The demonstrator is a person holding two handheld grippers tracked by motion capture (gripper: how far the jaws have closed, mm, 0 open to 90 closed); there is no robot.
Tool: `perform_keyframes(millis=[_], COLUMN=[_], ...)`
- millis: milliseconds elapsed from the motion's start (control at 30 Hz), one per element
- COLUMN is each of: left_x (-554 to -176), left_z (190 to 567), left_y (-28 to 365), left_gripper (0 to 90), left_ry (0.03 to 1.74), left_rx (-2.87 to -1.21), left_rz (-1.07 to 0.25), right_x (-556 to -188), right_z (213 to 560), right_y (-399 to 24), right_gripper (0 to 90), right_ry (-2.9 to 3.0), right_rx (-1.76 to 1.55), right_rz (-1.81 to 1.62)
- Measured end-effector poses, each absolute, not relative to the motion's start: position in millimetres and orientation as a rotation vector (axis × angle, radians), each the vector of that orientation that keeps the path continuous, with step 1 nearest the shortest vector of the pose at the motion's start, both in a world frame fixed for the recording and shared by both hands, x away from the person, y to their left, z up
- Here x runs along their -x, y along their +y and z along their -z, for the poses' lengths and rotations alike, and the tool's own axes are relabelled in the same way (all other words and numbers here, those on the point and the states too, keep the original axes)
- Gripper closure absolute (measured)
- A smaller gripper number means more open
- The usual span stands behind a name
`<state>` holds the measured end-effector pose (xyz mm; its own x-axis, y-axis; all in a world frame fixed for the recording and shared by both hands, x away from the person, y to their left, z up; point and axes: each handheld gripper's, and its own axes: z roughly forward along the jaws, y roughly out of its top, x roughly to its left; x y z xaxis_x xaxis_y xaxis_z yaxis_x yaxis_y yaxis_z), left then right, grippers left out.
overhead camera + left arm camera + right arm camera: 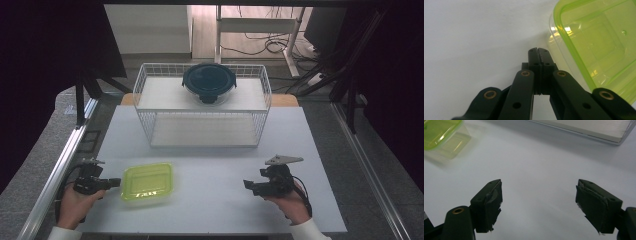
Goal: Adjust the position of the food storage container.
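Covering the middle of the high view, the white table [210, 200] is seen, with a wire basket [202, 107] toward the top. The green container [147, 181] is placed at lower left, just beside the closed, empty jaws of the left gripper [116, 183]. At lower right, the right gripper [248, 185] is held with jaws parted and empty.

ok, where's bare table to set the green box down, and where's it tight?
Free: the table between the green box and the right gripper, and the strip in front of the wire basket. Tight: the left edge, where the shut left gripper sits beside the box.
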<state>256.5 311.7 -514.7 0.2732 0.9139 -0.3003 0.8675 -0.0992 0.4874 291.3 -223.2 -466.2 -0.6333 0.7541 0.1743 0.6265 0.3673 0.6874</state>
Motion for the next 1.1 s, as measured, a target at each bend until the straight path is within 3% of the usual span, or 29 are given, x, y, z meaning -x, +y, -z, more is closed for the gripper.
perform_keyframes(millis=[1100], left_x=[-285], left_z=[525], left_y=[249], left_gripper=[90.0], left_ry=[1.453], left_rx=[-2.021], left_rz=[0.062], right_x=[-292], right_z=[468], right_y=[-225], right_gripper=[21.1], right_ry=[2.452], right_rx=[-1.266], right_rz=[-1.111])
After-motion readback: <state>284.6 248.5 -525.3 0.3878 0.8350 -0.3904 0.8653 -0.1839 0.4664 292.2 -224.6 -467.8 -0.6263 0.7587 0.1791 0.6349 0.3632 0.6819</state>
